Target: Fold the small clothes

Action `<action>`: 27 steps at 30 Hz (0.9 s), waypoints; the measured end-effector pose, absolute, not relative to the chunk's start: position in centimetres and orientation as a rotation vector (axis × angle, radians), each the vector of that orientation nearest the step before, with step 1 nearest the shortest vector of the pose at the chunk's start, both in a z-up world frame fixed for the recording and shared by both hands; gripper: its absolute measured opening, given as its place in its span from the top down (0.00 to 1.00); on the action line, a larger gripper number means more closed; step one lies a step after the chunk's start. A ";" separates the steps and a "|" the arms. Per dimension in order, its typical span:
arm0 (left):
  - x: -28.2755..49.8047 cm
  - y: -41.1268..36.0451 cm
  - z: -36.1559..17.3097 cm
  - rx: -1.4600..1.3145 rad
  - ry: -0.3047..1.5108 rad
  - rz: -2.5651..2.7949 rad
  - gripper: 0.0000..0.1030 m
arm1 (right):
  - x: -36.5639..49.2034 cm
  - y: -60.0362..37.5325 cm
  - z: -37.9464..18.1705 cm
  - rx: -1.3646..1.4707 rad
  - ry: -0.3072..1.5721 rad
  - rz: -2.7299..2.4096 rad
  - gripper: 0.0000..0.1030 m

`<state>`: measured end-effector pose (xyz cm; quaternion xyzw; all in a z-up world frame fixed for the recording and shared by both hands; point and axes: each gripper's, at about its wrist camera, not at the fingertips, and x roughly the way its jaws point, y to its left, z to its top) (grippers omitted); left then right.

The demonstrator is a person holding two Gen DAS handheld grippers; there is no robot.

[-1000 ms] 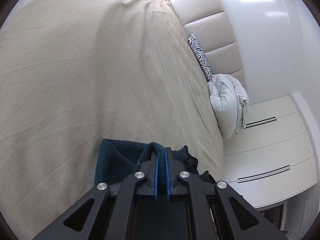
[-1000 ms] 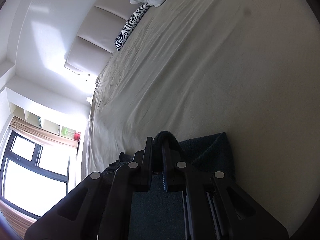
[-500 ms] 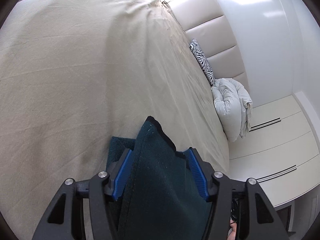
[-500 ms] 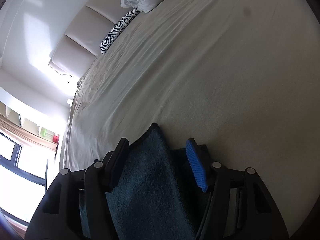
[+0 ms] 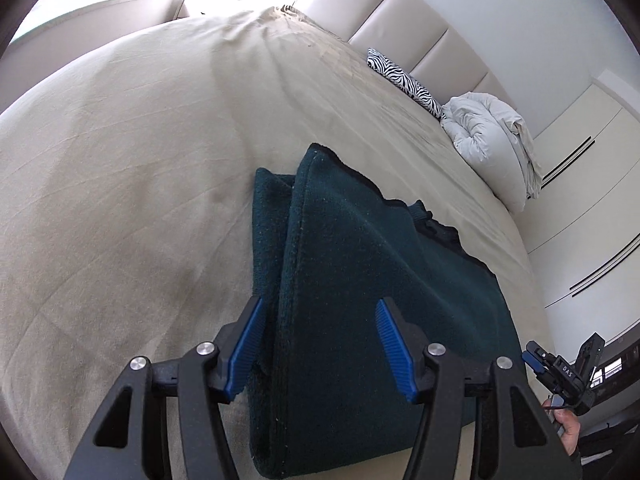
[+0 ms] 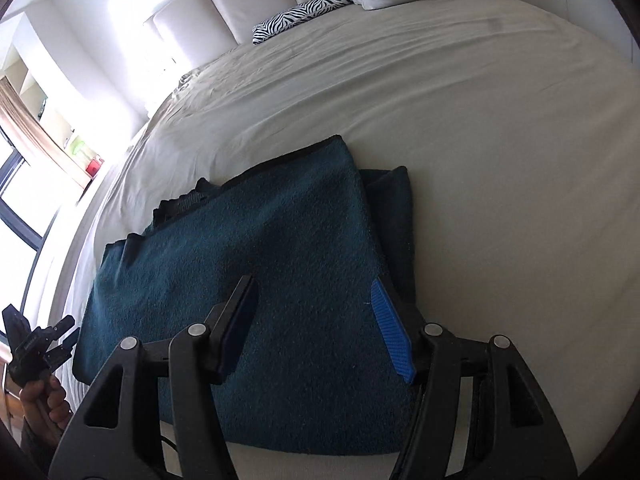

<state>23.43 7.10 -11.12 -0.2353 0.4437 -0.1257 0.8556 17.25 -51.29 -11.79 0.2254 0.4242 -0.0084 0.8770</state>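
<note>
A dark teal fleece garment (image 5: 360,288) lies folded on the beige bed sheet (image 5: 120,184); it also shows in the right wrist view (image 6: 280,264). A folded-over flap rests on top, with a lower layer sticking out at one side. My left gripper (image 5: 320,344) is open and empty, raised above the near edge of the garment. My right gripper (image 6: 316,320) is open and empty, raised above the garment's other end. Each gripper shows small at the edge of the other's view: the right one (image 5: 560,372), the left one (image 6: 36,344).
A zebra-print pillow (image 5: 404,80) and a bunched white duvet (image 5: 492,136) lie by the padded headboard (image 5: 400,16). White wardrobe doors (image 5: 592,208) stand beside the bed. A window with curtain (image 6: 24,168) is on the far side.
Both grippers were shut on the garment's edge a second ago. They opened, let the flap drop onto the garment, and pulled back and up.
</note>
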 end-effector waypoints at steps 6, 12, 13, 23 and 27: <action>22.5 7.2 -11.5 -0.437 0.931 -0.230 0.68 | 15.2 -51.6 -11.2 0.419 0.869 -0.058 0.46; 21.3 6.9 -11.5 -0.378 0.922 -0.218 0.77 | 14.7 -51.6 -11.6 0.356 0.884 -0.069 0.55; 21.2 6.8 -11.5 -0.364 0.920 -0.217 0.79 | 14.7 -51.6 -11.8 0.348 0.891 -0.073 0.62; 20.5 6.1 -11.0 -0.289 0.913 -0.205 0.85 | 14.1 -53.3 -12.1 0.400 0.907 -0.139 0.70; 20.3 5.8 -11.2 -0.264 0.922 -0.203 0.85 | 13.9 -52.5 -12.0 0.346 0.916 -0.111 0.86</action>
